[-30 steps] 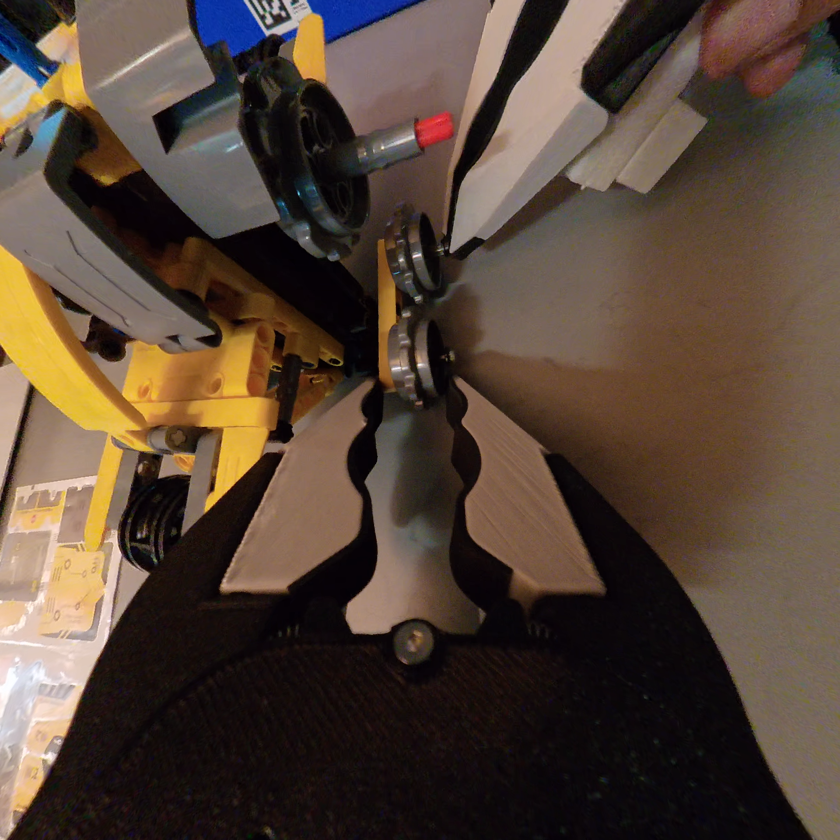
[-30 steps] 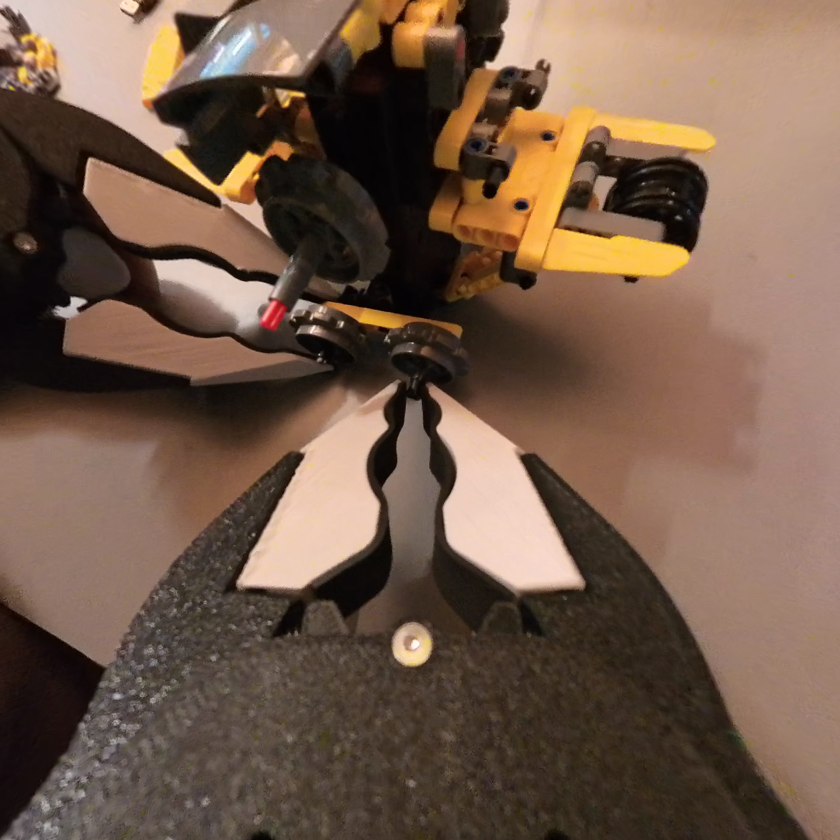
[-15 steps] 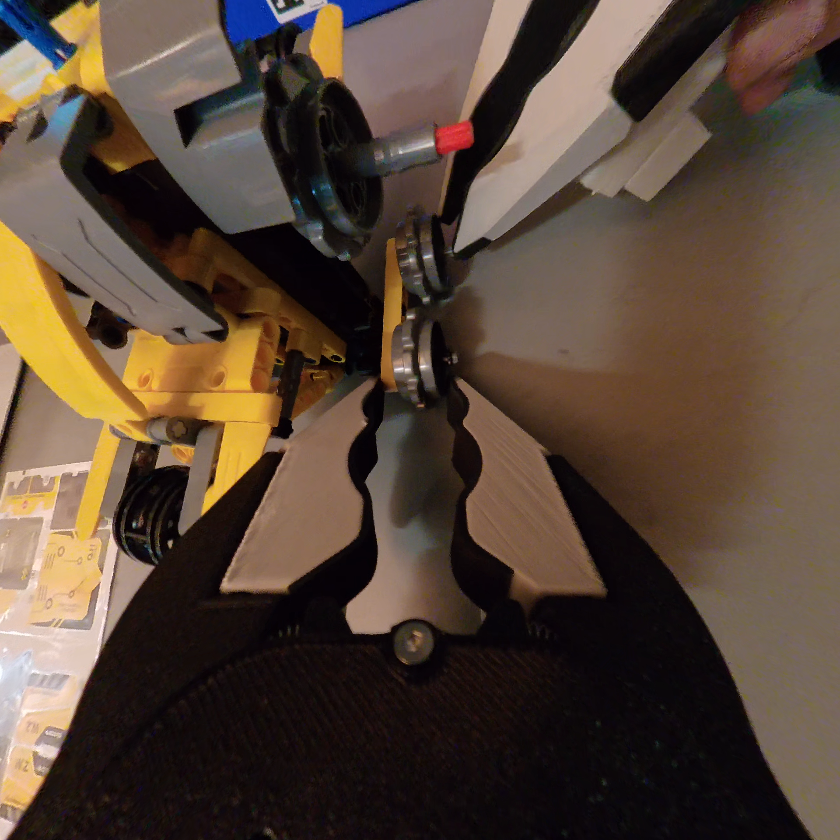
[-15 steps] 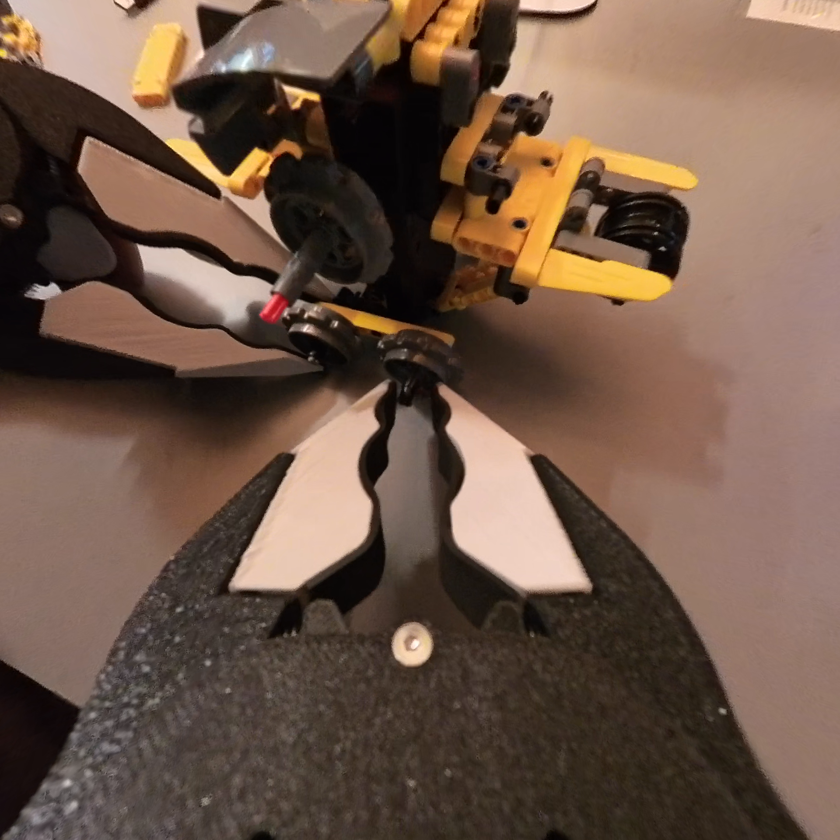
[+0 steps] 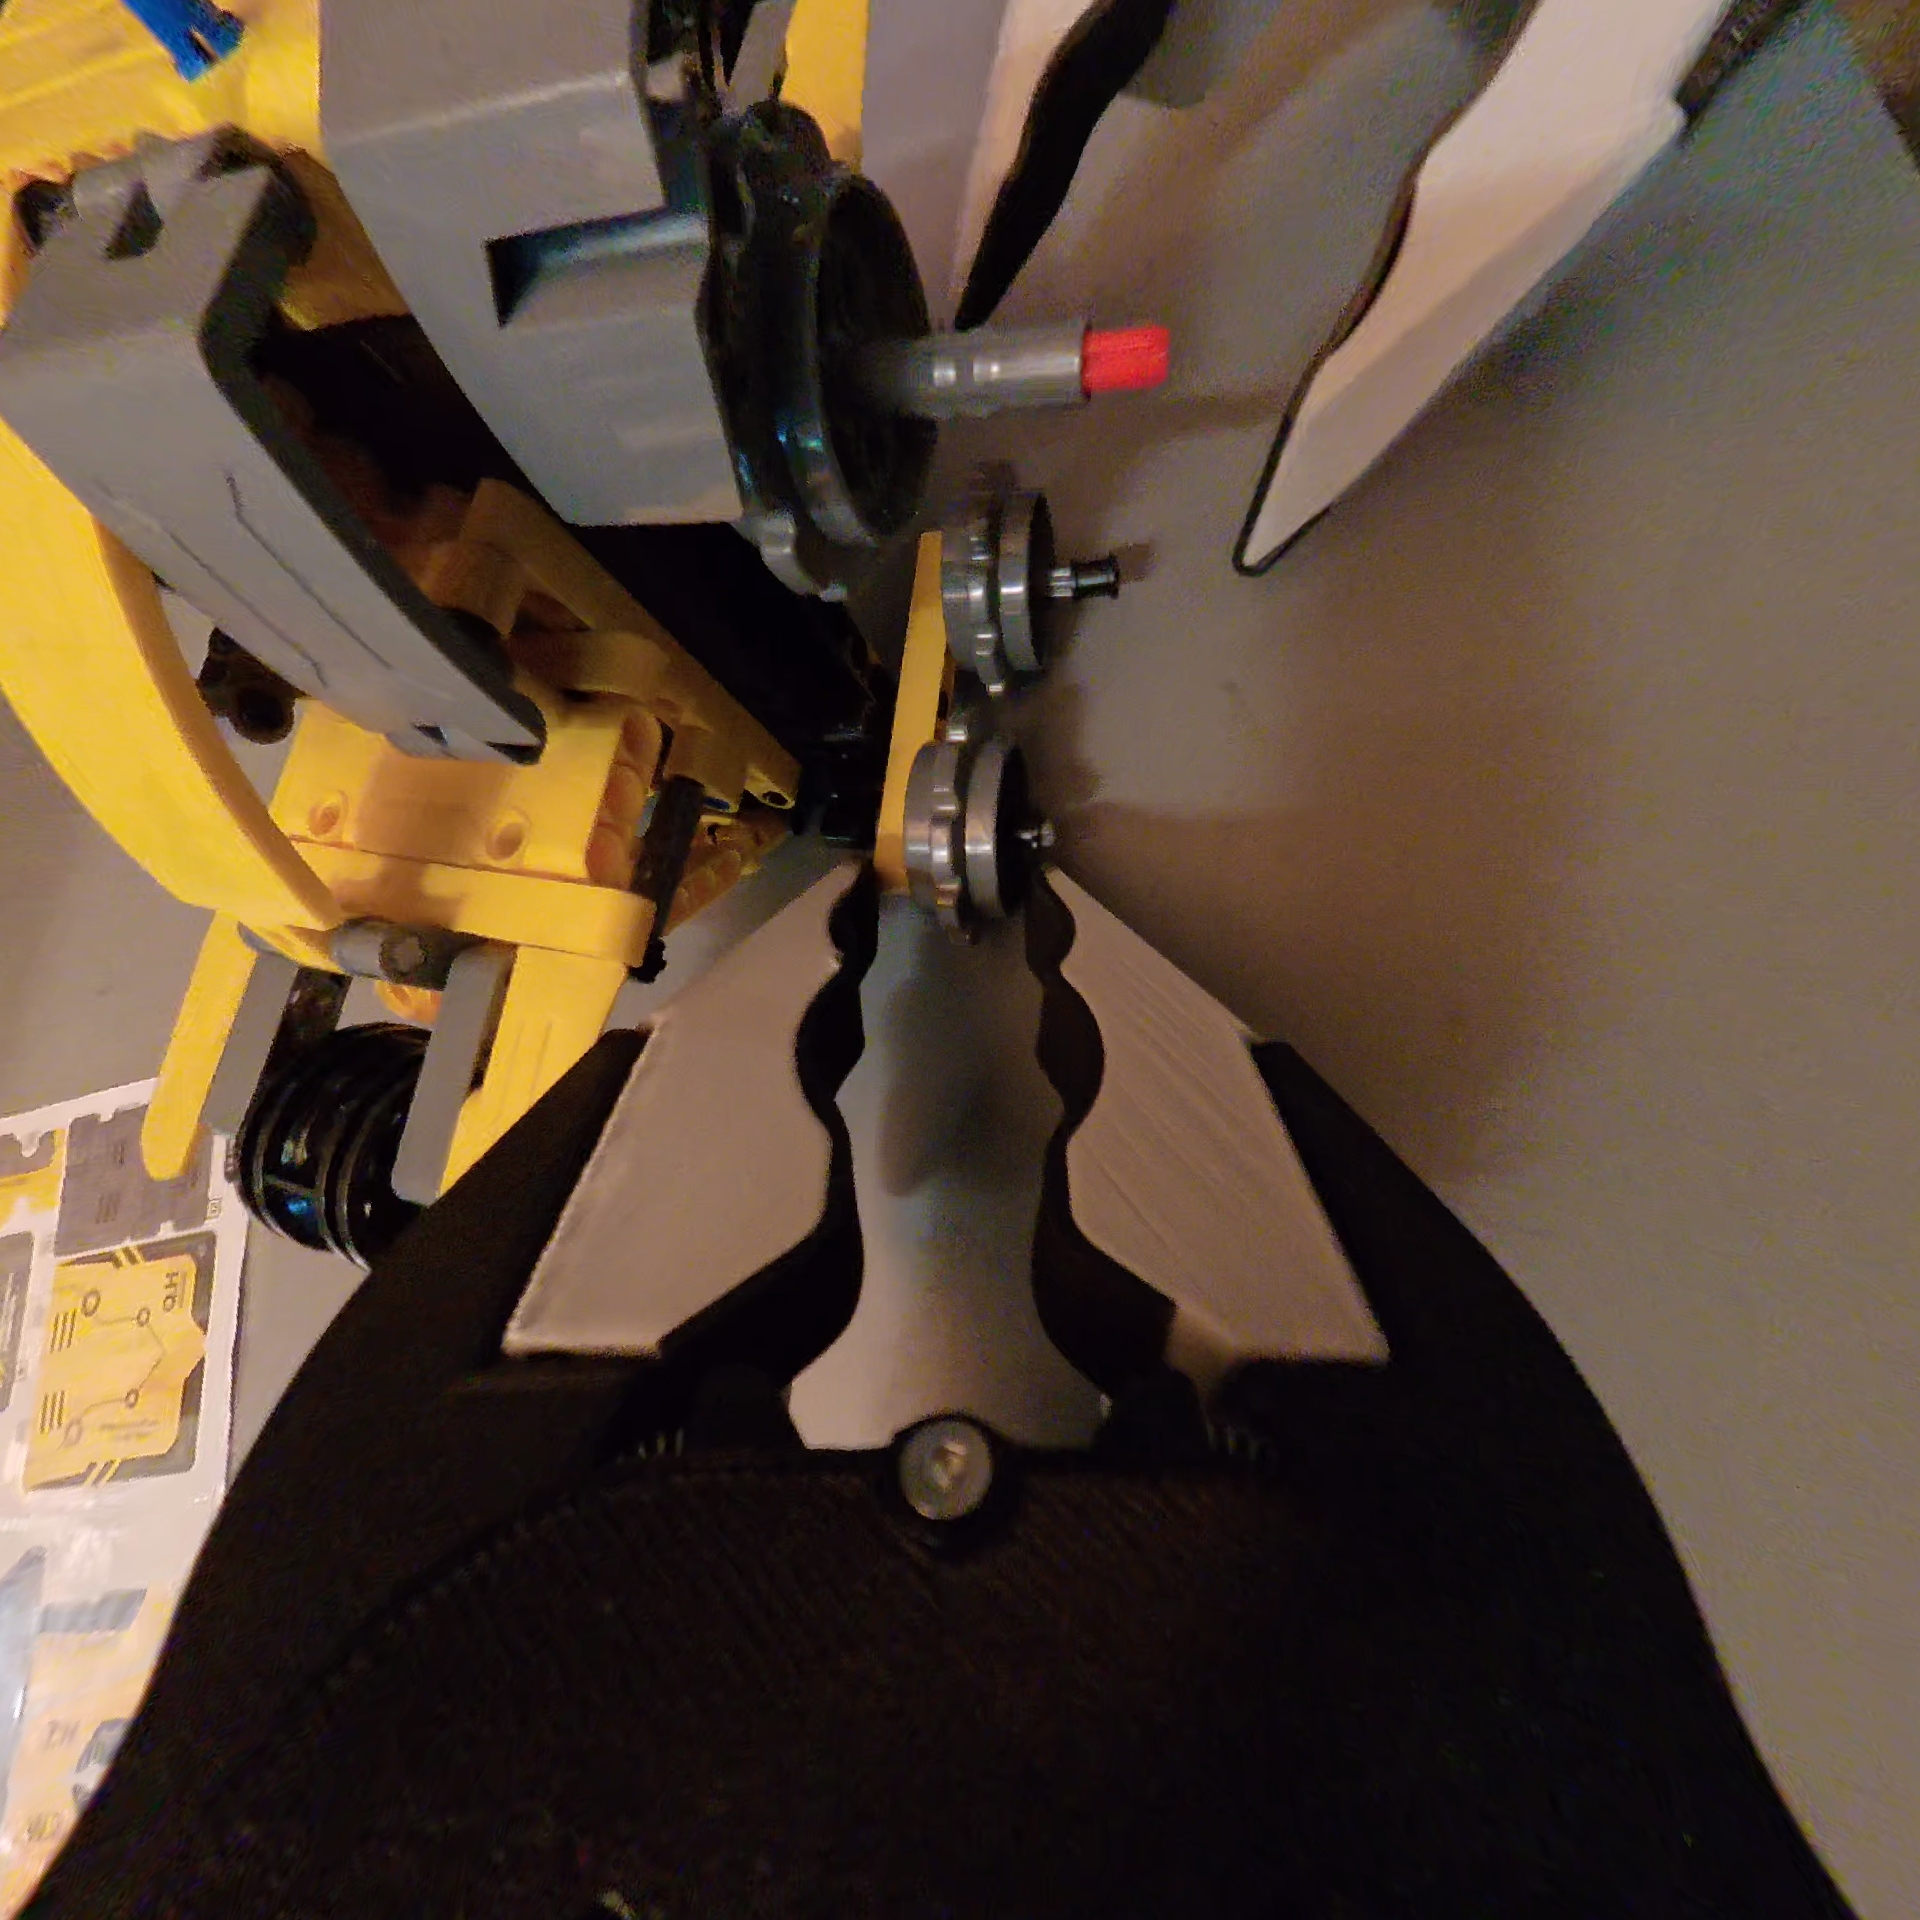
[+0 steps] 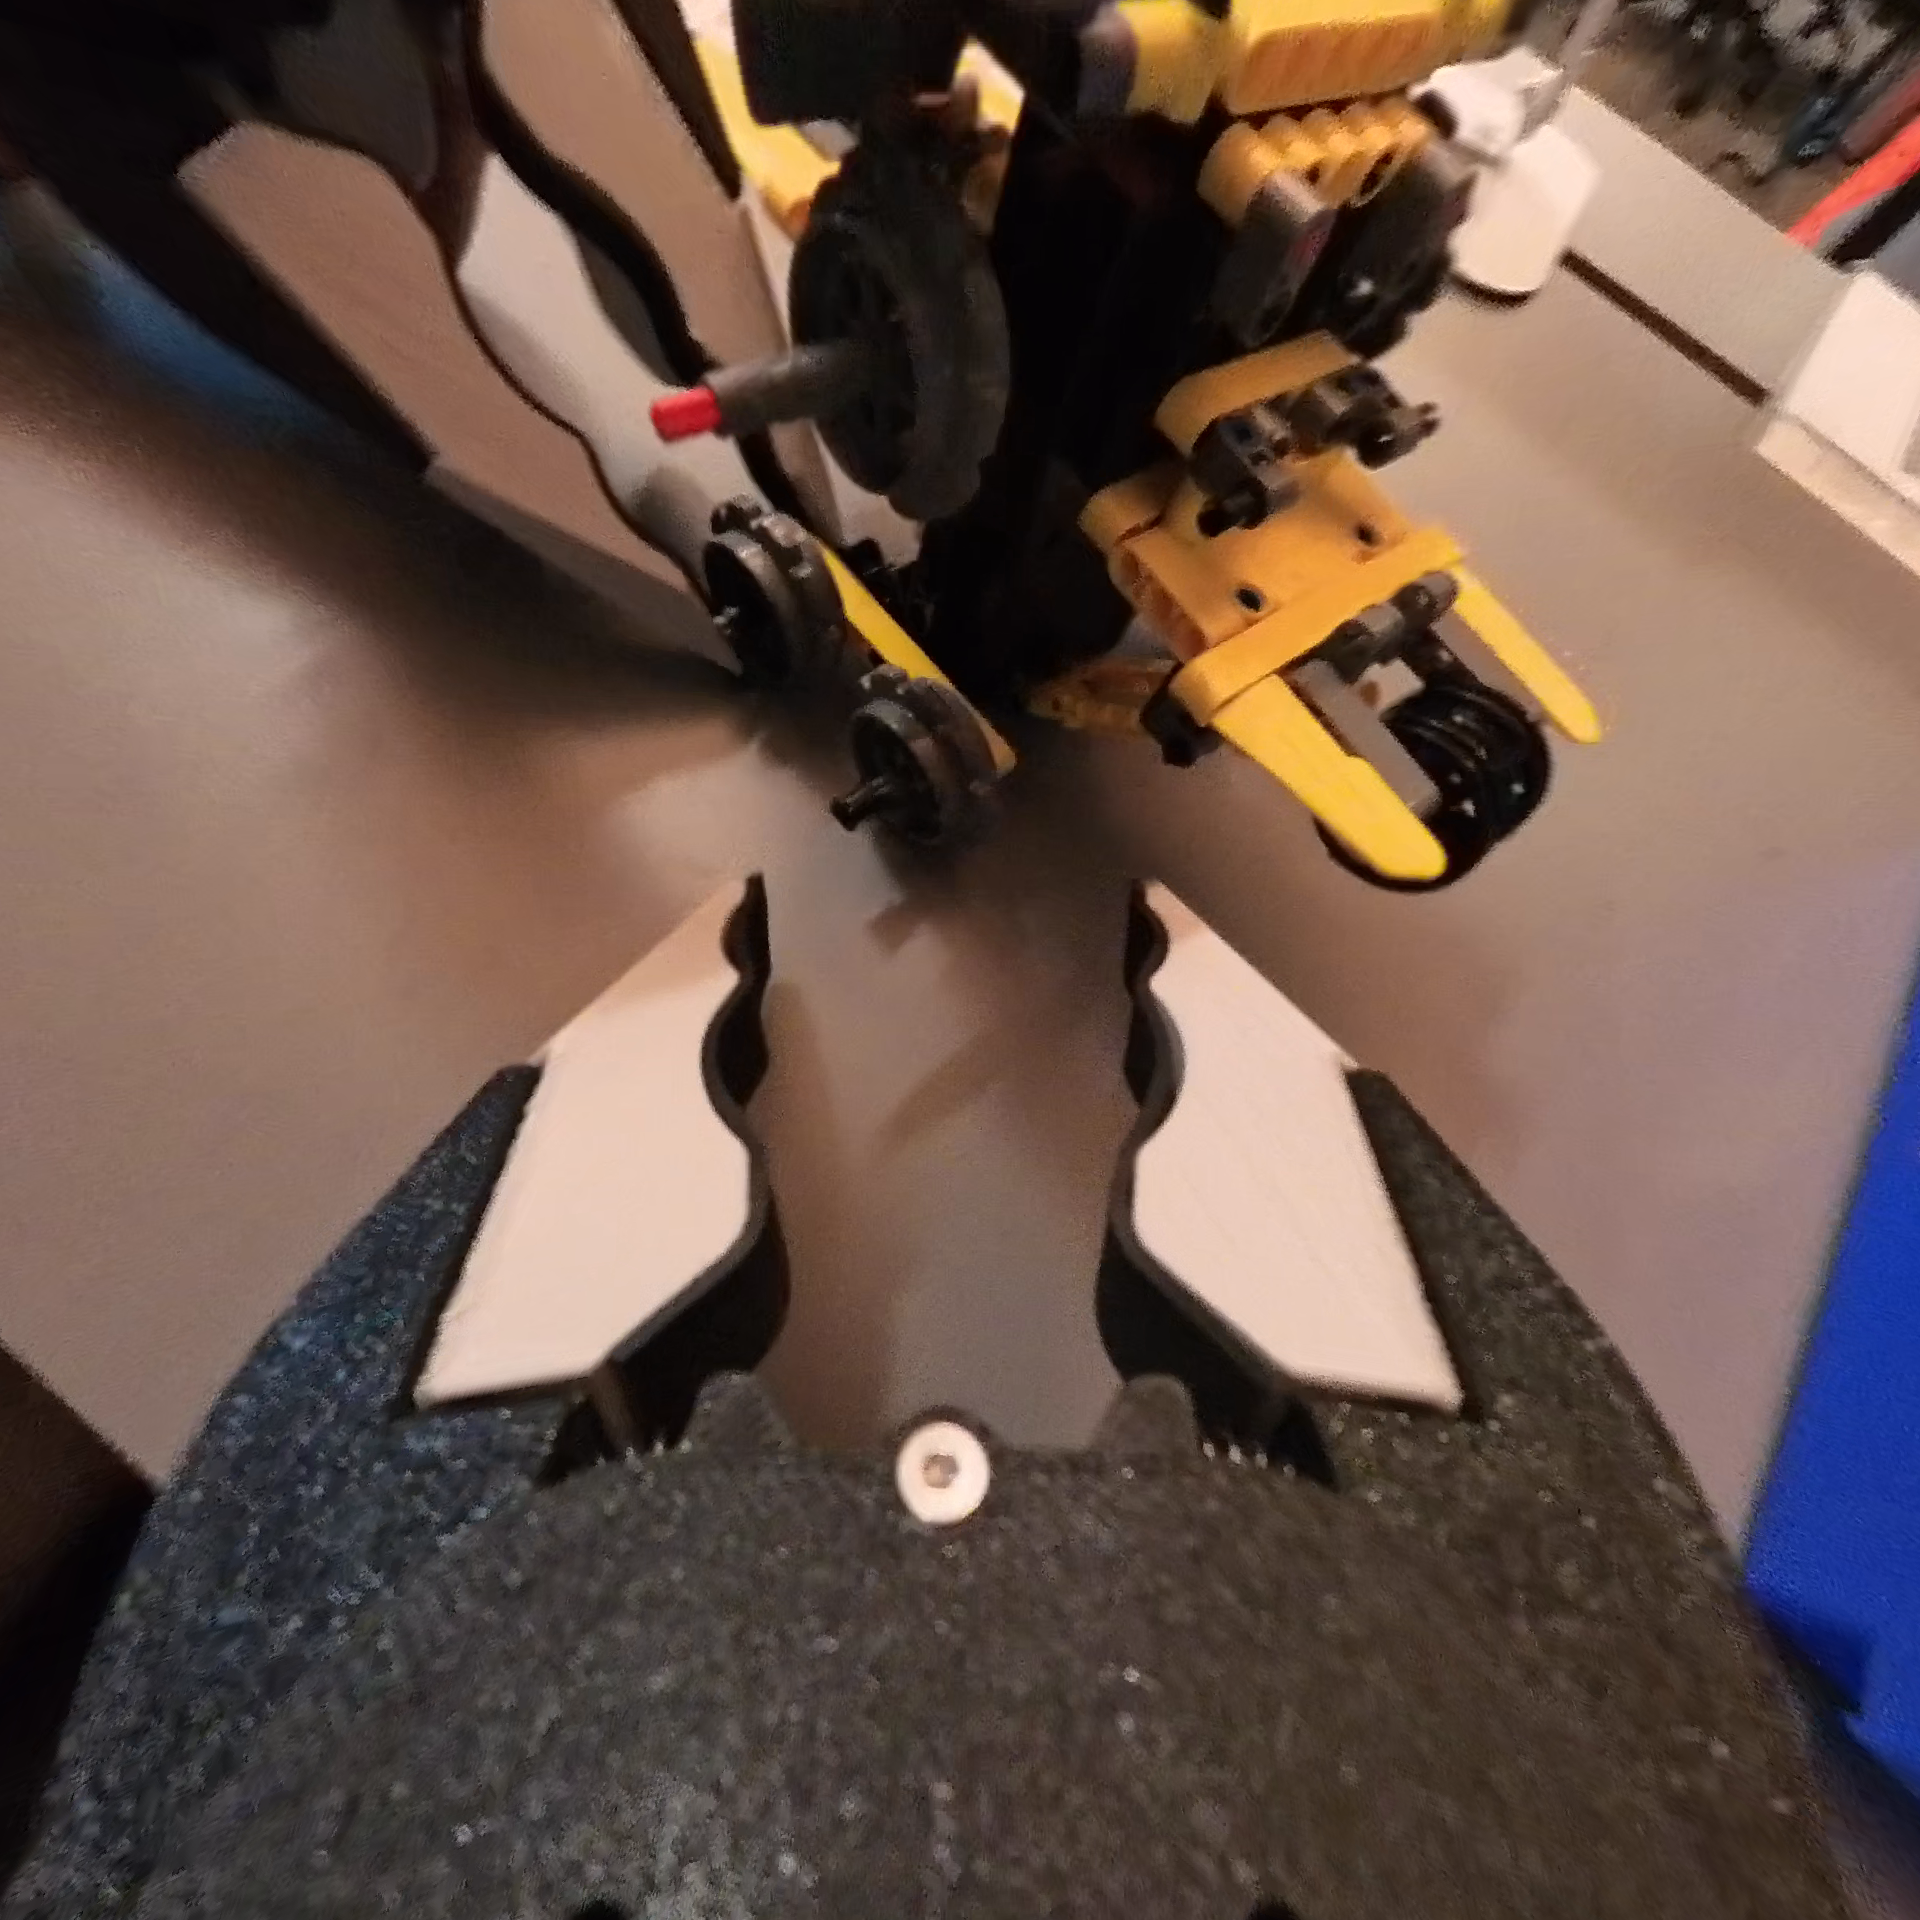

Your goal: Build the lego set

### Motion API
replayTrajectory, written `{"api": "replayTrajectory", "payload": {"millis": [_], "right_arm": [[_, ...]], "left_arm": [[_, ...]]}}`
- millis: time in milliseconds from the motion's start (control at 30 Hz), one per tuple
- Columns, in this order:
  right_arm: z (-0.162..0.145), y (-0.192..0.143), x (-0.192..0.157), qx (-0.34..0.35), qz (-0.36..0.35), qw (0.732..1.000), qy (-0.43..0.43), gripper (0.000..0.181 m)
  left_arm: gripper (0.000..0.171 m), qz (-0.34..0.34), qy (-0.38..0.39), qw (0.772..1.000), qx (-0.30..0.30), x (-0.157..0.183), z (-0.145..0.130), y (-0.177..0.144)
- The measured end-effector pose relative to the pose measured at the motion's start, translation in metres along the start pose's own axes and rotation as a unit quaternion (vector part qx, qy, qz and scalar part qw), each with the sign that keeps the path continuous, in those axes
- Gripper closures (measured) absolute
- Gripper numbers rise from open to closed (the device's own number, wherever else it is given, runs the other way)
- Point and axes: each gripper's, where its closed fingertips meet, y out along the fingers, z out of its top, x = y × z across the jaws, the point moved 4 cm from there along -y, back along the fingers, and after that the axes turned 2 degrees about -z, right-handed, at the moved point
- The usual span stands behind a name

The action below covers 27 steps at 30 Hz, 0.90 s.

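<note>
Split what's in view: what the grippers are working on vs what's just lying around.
Being worked on:
- left gripper, shut on the near small wheel
- right gripper, open, just short of the second small wheel
- yellow toy vehicle carrying both wheels

Lying about:
- sticker sheet
- blue box
- white object, blurred

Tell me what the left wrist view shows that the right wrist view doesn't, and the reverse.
Only the left wrist view shows the sticker sheet and the left gripper closed on the small grey wheel. Only the right wrist view shows the right gripper open and empty, a blue box and a white object. Both show the yellow brick vehicle, its red-tipped axle and the grey table.
</note>
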Motion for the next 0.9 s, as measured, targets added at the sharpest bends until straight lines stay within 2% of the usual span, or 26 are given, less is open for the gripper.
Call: {"api": "replayTrajectory", "payload": {"millis": [133,267,333,433,733,900], "right_arm": [[0.006,0.003,-0.013,0.013,0.1,0.995,0.0,0.119],[0.018,0.008,-0.024,0.038,0.136,0.99,-0.011,0.116],[0.019,0.011,-0.026,0.036,0.122,0.991,-0.026,0.114],[0.017,0.014,-0.027,0.025,0.104,0.993,-0.043,0.121],[0.015,0.015,-0.023,0.021,0.102,0.993,-0.052,0.139],[0.016,0.017,-0.022,0.021,0.099,0.993,-0.063,0.142]], "left_arm": [[0.146,-0.036,0.007,0.999,0.014,0.005,-0.008,-0.01],[0.146,-0.034,0.003,0.999,0.013,0.005,-0.01,-0.012],[0.146,-0.032,0.006,0.999,0.012,0.006,-0.01,-0.012],[0.146,-0.032,0.01,0.999,0.013,0.007,-0.009,-0.012],[0.146,-0.031,0.011,0.999,0.013,0.006,-0.009,-0.013],[0.146,-0.031,0.011,0.999,0.013,0.006,-0.01,-0.014]]}}
